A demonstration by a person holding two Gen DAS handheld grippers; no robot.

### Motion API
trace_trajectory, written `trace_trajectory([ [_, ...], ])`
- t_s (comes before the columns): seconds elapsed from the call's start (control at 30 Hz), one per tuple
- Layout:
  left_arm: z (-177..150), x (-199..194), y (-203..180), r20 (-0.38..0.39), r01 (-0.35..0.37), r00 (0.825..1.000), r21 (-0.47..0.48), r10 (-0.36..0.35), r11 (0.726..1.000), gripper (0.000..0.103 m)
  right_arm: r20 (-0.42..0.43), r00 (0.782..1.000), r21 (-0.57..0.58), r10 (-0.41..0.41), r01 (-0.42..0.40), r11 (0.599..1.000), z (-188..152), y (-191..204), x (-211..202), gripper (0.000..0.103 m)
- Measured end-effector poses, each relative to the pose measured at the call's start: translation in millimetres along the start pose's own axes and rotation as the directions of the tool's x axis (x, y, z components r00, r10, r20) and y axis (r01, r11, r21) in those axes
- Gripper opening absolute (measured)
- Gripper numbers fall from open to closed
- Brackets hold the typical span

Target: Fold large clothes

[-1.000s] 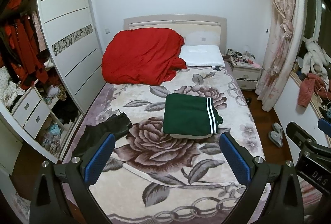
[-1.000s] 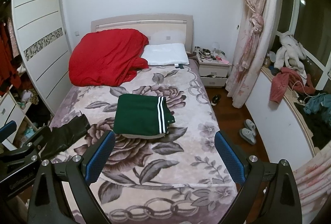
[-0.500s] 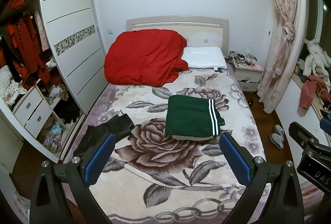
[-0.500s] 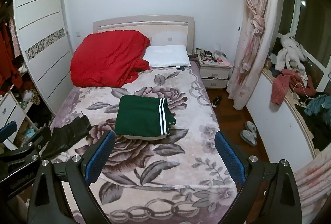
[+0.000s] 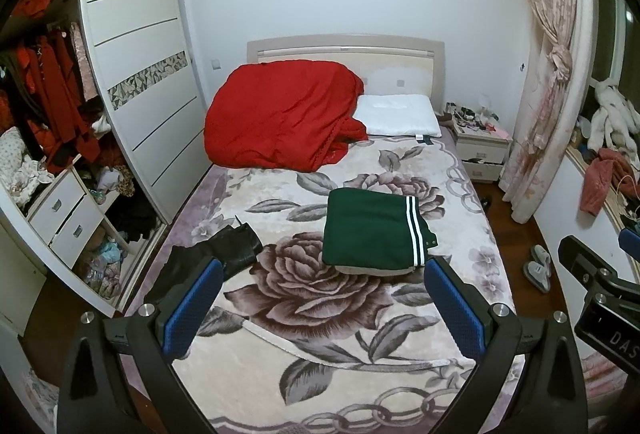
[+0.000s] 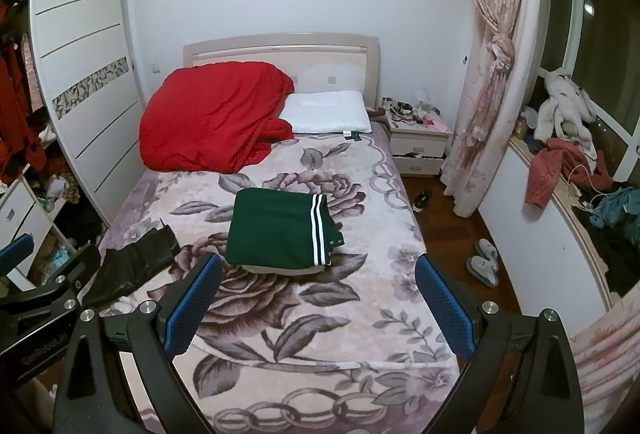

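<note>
A folded green garment [image 5: 370, 232] with two white stripes lies in the middle of the bed on the floral blanket [image 5: 320, 314]; it also shows in the right wrist view [image 6: 276, 230]. A crumpled black garment [image 5: 218, 256] lies near the bed's left edge, also seen in the right wrist view [image 6: 134, 266]. My left gripper [image 5: 322, 308] is open and empty, held above the foot of the bed. My right gripper [image 6: 318, 304] is open and empty beside it, also back from the clothes.
A red duvet [image 5: 280, 121] and white pillow [image 5: 396, 113] lie at the bed's head. An open, cluttered wardrobe [image 5: 52, 137] stands left. A nightstand [image 5: 482, 149], curtain [image 5: 548, 65], slippers [image 5: 538, 268] and a clothes-strewn sill [image 6: 568, 161] are on the right.
Both views have shifted slightly, so the bed sits a little lower and further right in frame. The clothes have not moved and both grippers stay open.
</note>
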State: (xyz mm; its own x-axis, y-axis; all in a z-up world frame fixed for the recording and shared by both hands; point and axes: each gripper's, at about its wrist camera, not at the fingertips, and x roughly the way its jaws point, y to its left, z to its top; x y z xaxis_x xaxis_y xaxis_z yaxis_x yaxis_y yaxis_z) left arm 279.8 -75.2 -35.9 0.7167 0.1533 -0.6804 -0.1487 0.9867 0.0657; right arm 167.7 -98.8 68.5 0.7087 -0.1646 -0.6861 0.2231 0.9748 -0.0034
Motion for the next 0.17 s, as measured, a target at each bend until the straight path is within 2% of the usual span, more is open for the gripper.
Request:
trace_trajectory([
  [0.17,0.0,-2.6,0.6,0.012,-0.002,1.0,-0.013,0.002,1.0,0.103,0.0,1.0,0.001,-0.001,0.001,1.0,-0.6,0.4,0.4,0.099],
])
